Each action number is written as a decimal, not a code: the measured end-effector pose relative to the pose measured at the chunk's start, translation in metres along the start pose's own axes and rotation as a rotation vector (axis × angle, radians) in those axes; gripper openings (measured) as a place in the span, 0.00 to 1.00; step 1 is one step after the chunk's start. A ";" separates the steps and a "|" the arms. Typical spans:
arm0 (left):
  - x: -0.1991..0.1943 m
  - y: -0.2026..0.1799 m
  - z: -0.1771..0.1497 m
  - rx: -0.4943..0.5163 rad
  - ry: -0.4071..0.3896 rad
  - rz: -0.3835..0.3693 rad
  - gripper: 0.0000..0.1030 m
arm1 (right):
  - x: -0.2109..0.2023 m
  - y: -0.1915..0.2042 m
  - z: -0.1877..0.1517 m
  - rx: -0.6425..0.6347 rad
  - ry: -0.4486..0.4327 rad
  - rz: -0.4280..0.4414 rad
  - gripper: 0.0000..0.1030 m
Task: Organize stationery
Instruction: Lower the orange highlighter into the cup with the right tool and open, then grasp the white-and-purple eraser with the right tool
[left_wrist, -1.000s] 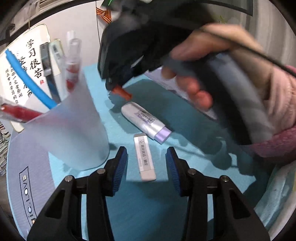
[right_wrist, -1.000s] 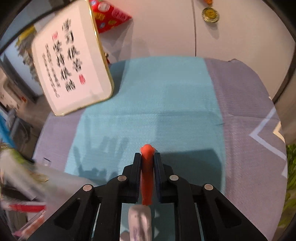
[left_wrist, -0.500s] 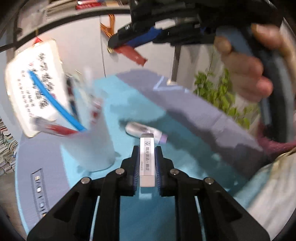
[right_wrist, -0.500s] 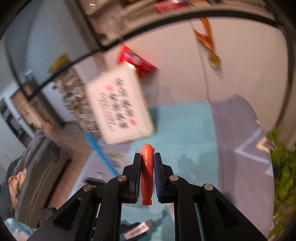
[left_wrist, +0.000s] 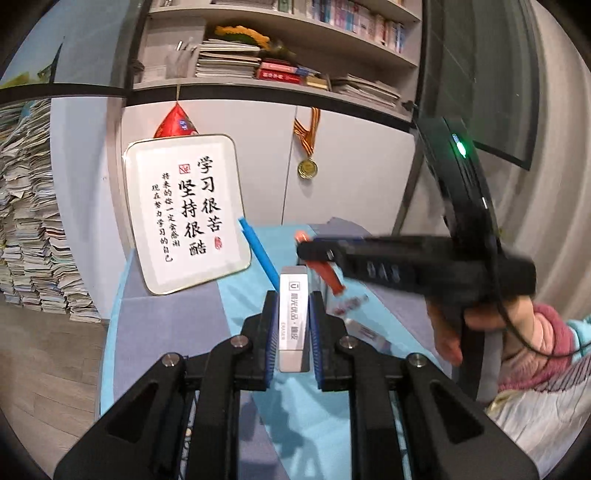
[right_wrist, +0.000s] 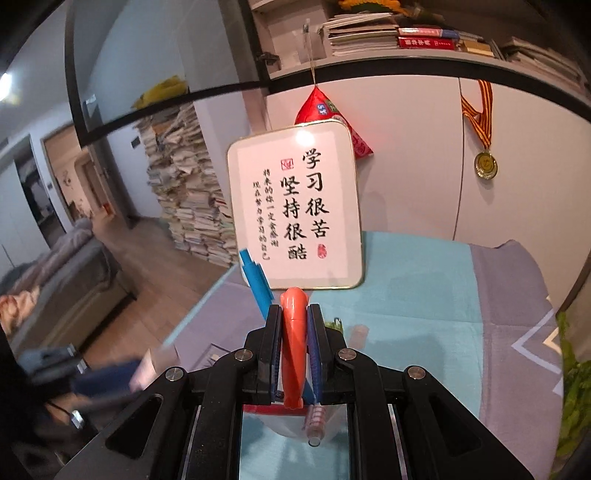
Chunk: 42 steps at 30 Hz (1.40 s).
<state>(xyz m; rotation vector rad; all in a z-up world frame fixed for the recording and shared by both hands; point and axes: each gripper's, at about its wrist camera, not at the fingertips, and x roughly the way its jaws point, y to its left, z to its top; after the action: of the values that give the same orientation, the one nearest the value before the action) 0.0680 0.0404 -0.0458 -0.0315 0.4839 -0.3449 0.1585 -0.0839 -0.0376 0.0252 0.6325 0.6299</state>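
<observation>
My left gripper (left_wrist: 293, 295) is shut on a white eraser (left_wrist: 293, 325), held upright above the teal cloth (left_wrist: 243, 306). To its right, the right gripper (left_wrist: 306, 251) in a person's hand (left_wrist: 454, 328) grips a slim orange pen-like item (left_wrist: 327, 273). In the right wrist view the right gripper (right_wrist: 294, 314) is shut on that orange item (right_wrist: 293, 350), which stands above a translucent cup (right_wrist: 284, 424) holding pens. A blue pen (right_wrist: 256, 280) sticks up from behind the fingers. The left gripper (right_wrist: 92, 376) is a blur at the lower left.
A framed calligraphy sign (left_wrist: 184, 210) leans on the white cabinet at the table's back. A medal (right_wrist: 485, 164) and a red pouch (right_wrist: 321, 107) hang from the shelf of books above. A green plant (right_wrist: 576, 369) stands at the right edge, paper stacks (left_wrist: 26, 221) at the left.
The left gripper shut on the eraser and lifted it off the cloth. Both grippers rose and tipped upward, bringing the wall and shelves into view. The right gripper kept the orange item.
</observation>
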 end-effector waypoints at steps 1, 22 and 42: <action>0.003 0.002 0.003 -0.006 -0.003 -0.006 0.14 | 0.002 0.001 -0.002 -0.009 0.008 -0.004 0.14; 0.048 0.002 0.023 -0.045 0.150 -0.082 0.14 | -0.047 -0.037 -0.017 0.122 -0.009 -0.021 0.14; 0.038 0.009 0.022 -0.127 0.023 -0.088 0.31 | -0.019 -0.077 -0.056 0.148 0.182 -0.074 0.56</action>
<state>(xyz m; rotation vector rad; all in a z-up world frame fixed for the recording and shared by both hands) 0.1123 0.0346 -0.0449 -0.1725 0.5283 -0.4008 0.1573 -0.1668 -0.0884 0.0830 0.8516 0.5167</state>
